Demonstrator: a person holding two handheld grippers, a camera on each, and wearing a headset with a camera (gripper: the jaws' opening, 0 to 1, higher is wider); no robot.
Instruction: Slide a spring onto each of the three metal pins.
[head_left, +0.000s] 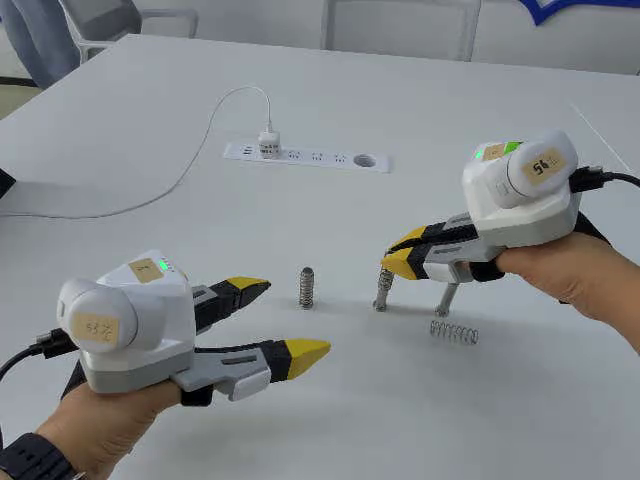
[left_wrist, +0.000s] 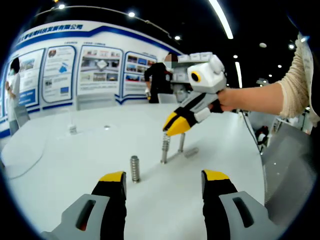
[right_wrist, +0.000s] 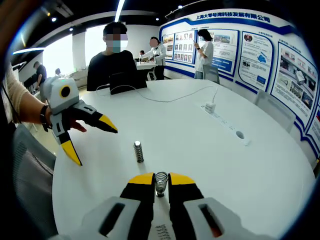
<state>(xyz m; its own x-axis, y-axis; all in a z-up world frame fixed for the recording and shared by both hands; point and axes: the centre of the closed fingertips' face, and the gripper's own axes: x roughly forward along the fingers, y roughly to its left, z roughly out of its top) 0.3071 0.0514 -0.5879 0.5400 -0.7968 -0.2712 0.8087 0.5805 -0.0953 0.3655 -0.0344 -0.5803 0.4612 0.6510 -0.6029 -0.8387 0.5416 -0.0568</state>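
Three metal pins stand on the white table (head_left: 150, 130). The left pin (head_left: 307, 287) (left_wrist: 134, 168) (right_wrist: 138, 151) wears a spring. On the middle pin (head_left: 383, 291) (left_wrist: 164, 150) sits another spring (right_wrist: 160, 182), and my right gripper (head_left: 396, 257) (right_wrist: 160, 181) (left_wrist: 174, 126) is shut on its top. The right pin (head_left: 446, 299) (left_wrist: 181, 142) is bare. A loose spring (head_left: 453, 332) (left_wrist: 191, 152) lies flat in front of it. My left gripper (head_left: 285, 320) (left_wrist: 164, 176) hovers open and holds nothing, near the left pin.
A white power strip (head_left: 305, 156) with a plugged charger and cable (head_left: 200, 140) lies across the far middle of the table. Chairs stand beyond the far edge. People stand by display boards (right_wrist: 250, 50) in the background.
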